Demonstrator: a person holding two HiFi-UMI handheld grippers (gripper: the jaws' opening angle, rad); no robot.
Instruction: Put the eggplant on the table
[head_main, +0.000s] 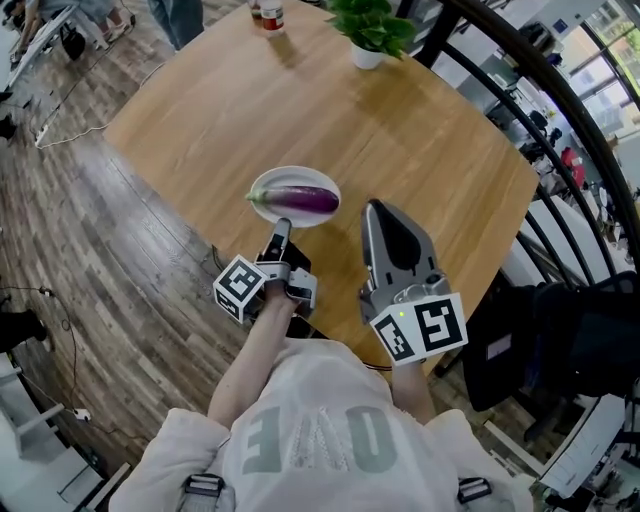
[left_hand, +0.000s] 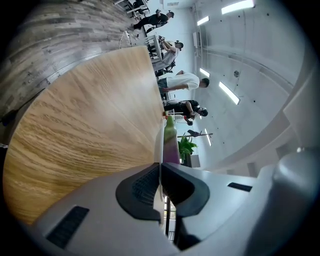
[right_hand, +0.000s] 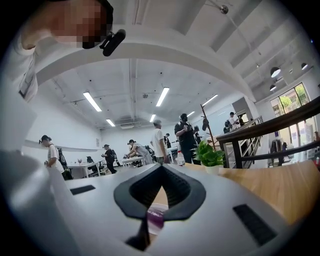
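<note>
The eggplant (head_main: 300, 200) is long, smooth and glossy dark purple, with a green cap at its left end. It lies lengthwise across a shallow round white plate (head_main: 262, 187) and fills most of its width. The plate sits over the near edge of the bench (head_main: 400, 130), just in front of the person; whether it rests on the wood or hangs a little above it cannot be told.

The left claw (head_main: 281, 228) is closed narrow on the plate's near rim. In the left gripper view the thin white rim (left_hand: 161, 145) runs edge-on between its ribbed black pads, and the purple eggplant (left_hand: 171, 145) shows beyond them. The right claw (head_main: 374, 208) is just beside the plate's right side, with its grey jaws brought together at the tips and nothing gripped. Through the gap between its pads, the right gripper view shows a bit of purple and white (right_hand: 156, 216).

The bench top is pale wood with a fine, even grain and rounded corners. At its far edge stands a small white pot holding a leafy green plant (head_main: 372, 30), and left of that a small bottle (head_main: 270, 15). Grey-brown plank flooring (head_main: 100, 230) surrounds the bench, and a black curved railing (head_main: 560, 110) runs along its right side.
</note>
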